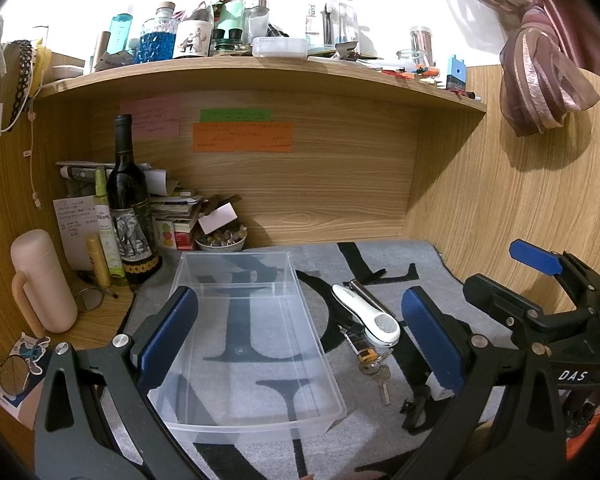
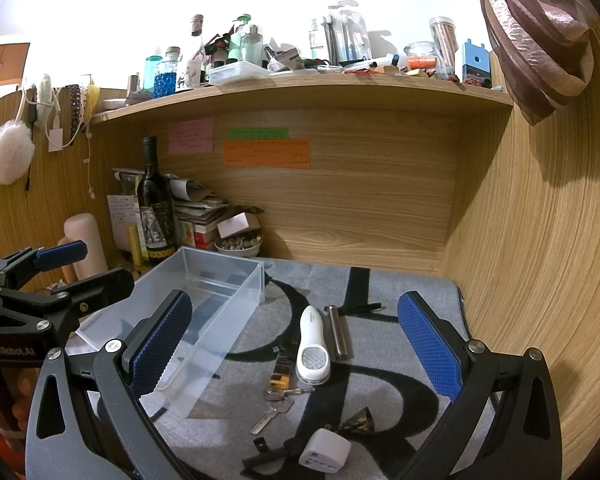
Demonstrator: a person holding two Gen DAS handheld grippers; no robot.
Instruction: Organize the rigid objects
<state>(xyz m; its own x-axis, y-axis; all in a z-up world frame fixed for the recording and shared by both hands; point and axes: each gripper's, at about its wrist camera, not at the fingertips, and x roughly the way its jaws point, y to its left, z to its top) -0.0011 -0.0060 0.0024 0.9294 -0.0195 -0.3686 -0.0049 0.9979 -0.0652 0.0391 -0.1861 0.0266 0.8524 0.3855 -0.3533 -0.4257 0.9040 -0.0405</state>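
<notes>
A clear plastic bin (image 1: pixel 172 426) (image 2: pixel 236 276) lies empty on the grey mat, with an inner divider near its far end. To its right sit a white handheld device (image 1: pixel 374 318) (image 2: pixel 312 348), a metal cylinder (image 2: pixel 337 332) (image 1: pixel 363 290), a set of keys with a yellow tag (image 1: pixel 374 368) (image 2: pixel 278 392), a black pen (image 2: pixel 362 307), a white plug adapter (image 2: pixel 325 452), a small dark cone (image 2: pixel 360 420) and a black clip (image 2: pixel 266 456). My left gripper (image 1: pixel 308 332) hovers open over the bin's near half. My right gripper (image 2: pixel 296 348) stands open above the loose items, holding nothing.
A wine bottle (image 1: pixel 130 204), a pink flask (image 1: pixel 40 280), stacked papers and a bowl of small stones (image 1: pixel 220 238) crowd the back left corner. A cluttered wooden shelf (image 1: pixel 260 66) runs overhead. Wooden walls close in the back and right side. A tied curtain (image 1: pixel 540 68) hangs at upper right.
</notes>
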